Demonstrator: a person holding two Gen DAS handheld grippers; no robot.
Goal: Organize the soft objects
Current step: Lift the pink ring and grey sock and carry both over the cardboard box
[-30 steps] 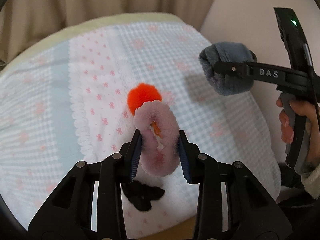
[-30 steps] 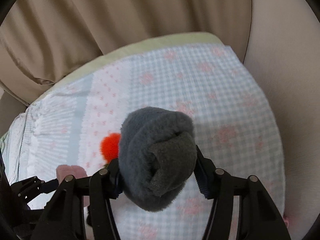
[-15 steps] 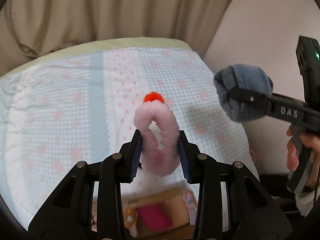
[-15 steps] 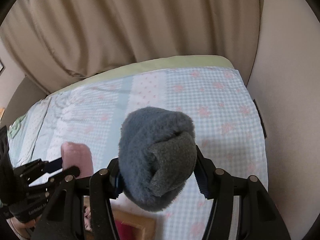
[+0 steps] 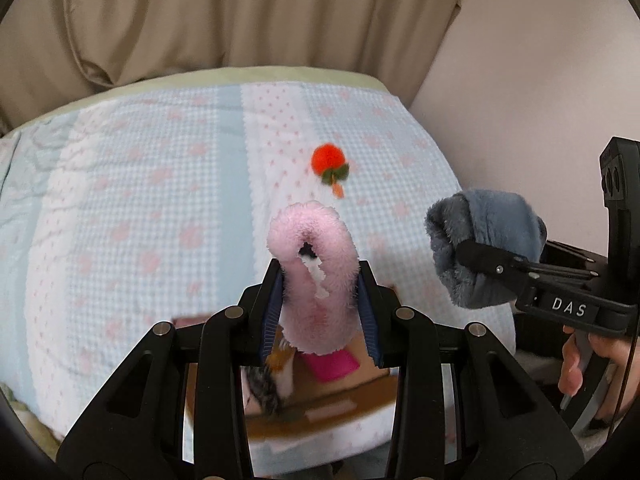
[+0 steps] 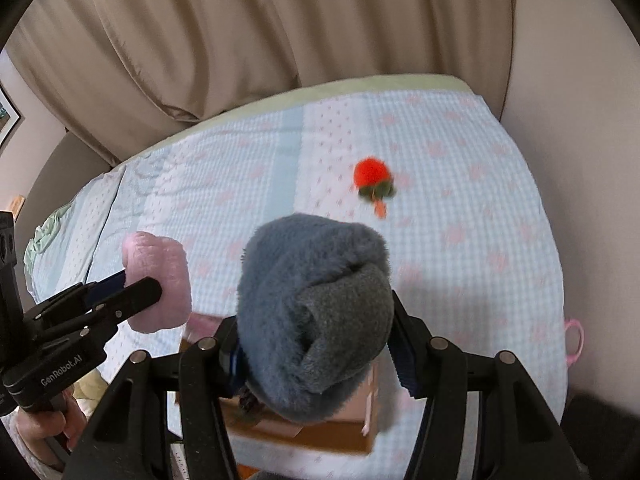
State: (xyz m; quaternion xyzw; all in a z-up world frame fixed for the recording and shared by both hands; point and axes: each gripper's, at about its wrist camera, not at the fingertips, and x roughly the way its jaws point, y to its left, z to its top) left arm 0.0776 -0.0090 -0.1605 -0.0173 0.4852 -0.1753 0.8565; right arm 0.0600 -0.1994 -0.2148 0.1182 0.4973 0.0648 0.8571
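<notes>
Distance has opened between both pairs of tongs and the bed (image 5: 120, 208): a second ago the cameras sat close over the quilt, and now far more of it shows, with the curtain (image 5: 240, 12) filling the top of each view. A cardboard box (image 6: 320, 432), absent from the earliest views, has come in at 6 o'clock under both sets of jaws, with a magenta item (image 5: 332, 364) and something dark and furry inside. My reading is that both soft things are being carried back to that box for dropping in.

The left tongs (image 5: 320, 308) stay clamped on the pink fluffy ring (image 5: 316, 280), which stands upright between the blue pads, its loop rising toward 12 o'clock. The right tongs (image 6: 316, 352) stay closed on the grey plush roll (image 6: 312, 312), which bulges out well above the jaws. Neither grip has shifted over the last second.

Left behind on the quilt is the orange pompom (image 5: 328, 158) with its green leaves, at about 12 o'clock from the pink ring and well apart from both tongs; it has shrunk in view as the hands drew away and remains to be collected.

Both tools tilt steeply downward, roughly side by side. In the left view the right tool enters from 3 o'clock, with the person's hand (image 5: 592, 368) on its handle at 4 o'clock; in the right view the left tool enters from 9 o'clock.
</notes>
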